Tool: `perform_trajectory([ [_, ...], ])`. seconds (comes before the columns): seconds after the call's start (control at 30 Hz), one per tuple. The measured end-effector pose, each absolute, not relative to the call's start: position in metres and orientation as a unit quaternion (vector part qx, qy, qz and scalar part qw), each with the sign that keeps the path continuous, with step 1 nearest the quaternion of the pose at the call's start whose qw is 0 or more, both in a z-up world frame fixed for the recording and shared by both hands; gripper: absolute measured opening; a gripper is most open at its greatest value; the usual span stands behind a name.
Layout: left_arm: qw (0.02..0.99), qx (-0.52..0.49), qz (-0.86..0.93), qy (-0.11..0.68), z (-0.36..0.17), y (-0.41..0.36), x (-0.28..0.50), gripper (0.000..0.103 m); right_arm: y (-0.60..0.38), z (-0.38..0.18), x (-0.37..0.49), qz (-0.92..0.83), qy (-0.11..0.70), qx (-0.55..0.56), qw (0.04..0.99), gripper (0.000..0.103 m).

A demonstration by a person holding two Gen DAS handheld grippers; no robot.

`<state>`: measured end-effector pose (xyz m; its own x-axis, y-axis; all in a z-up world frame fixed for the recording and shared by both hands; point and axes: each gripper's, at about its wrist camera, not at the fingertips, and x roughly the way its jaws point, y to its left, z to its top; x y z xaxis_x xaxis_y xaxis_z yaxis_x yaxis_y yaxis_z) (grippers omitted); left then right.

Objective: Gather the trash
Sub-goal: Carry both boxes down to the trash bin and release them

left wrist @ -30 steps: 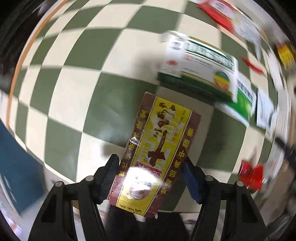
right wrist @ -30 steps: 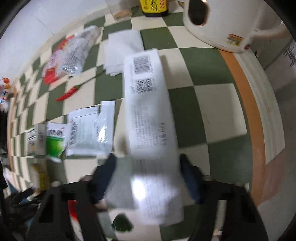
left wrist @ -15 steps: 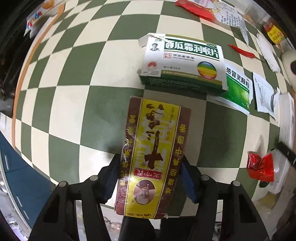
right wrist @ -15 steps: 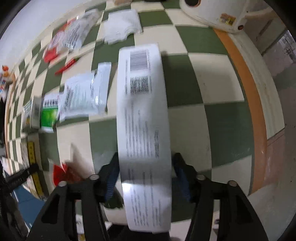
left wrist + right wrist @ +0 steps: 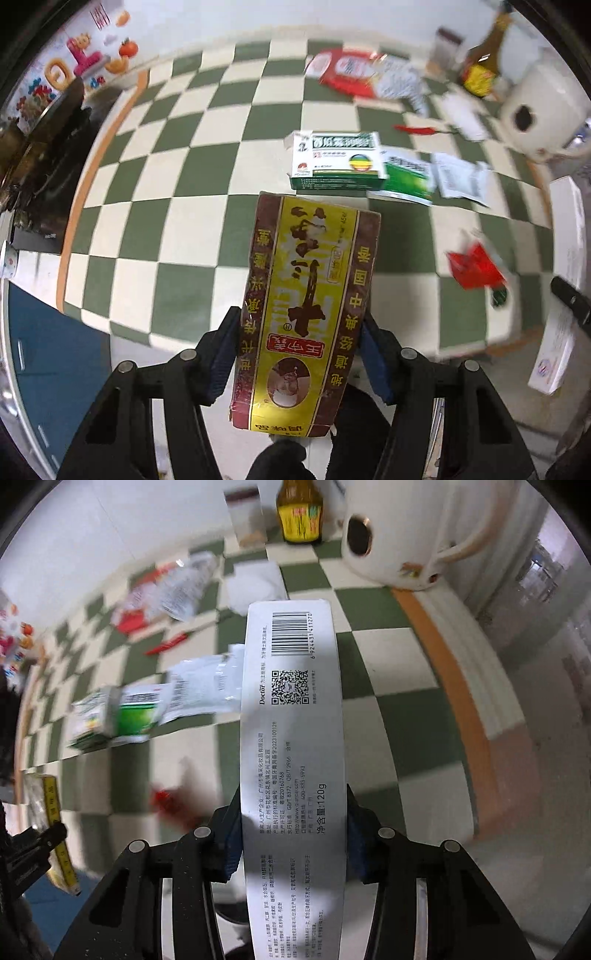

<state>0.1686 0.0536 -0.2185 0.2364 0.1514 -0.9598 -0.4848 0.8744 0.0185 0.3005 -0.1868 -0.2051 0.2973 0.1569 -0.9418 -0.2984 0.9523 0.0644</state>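
Both cartons have come up off the checkered tablecloth (image 5: 221, 236) since a second ago, and the cameras now tilt toward the wall, so you're in the carry phase with two pieces of trash collected at once. Your left gripper (image 5: 298, 354) is clamped on the yellow-and-maroon carton (image 5: 306, 310), pads on its long sides, box pointing forward. Your right gripper (image 5: 293, 834) is clenched on the long white toothpaste box (image 5: 293, 738), barcode end away from you, held level above the table edge. Still lying on the cloth: green-and-white medicine box (image 5: 336, 158), green sachet (image 5: 408, 177), crumpled red wrapper (image 5: 476, 271), red chili (image 5: 417, 130). No bin visible in either view.
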Motion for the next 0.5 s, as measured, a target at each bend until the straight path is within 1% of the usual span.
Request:
perform_trajectory([
  [0.07, 0.786, -0.142, 0.189, 0.571, -0.207, 0.05, 0.144, 0.057, -0.195, -0.185, 0.261, 0.149, 0.565, -0.061, 0.809, 0.048],
  [0.13, 0.796, -0.15, 0.17, 0.562, -0.196, 0.048, 0.11, 0.057, -0.195, -0.18, 0.222, 0.16, 0.57, -0.05, 0.805, 0.048],
  [0.23, 0.792, -0.165, 0.146, 0.569, -0.208, 0.044, 0.071, 0.057, -0.199, -0.186, 0.148, 0.175, 0.592, -0.021, 0.787, 0.048],
  [0.3, 0.776, -0.176, 0.138, 0.589, -0.233, 0.045, 0.05, 0.057, -0.196, -0.213, 0.102, 0.179, 0.617, -0.009, 0.766, 0.048],
  [0.37, 0.746, -0.195, 0.13, 0.623, -0.273, 0.045, 0.026, 0.057, -0.194, -0.246, 0.068, 0.182, 0.649, -0.009, 0.739, 0.048],
  [0.47, 0.703, -0.222, 0.118, 0.665, -0.335, 0.045, 0.002, 0.057, -0.189, -0.317, 0.017, 0.183, 0.703, -0.013, 0.687, 0.048],
  [0.5, 0.688, -0.23, 0.12, 0.678, -0.364, 0.046, -0.005, 0.057, -0.188, -0.342, 0.003, 0.182, 0.719, -0.018, 0.67, 0.048],
])
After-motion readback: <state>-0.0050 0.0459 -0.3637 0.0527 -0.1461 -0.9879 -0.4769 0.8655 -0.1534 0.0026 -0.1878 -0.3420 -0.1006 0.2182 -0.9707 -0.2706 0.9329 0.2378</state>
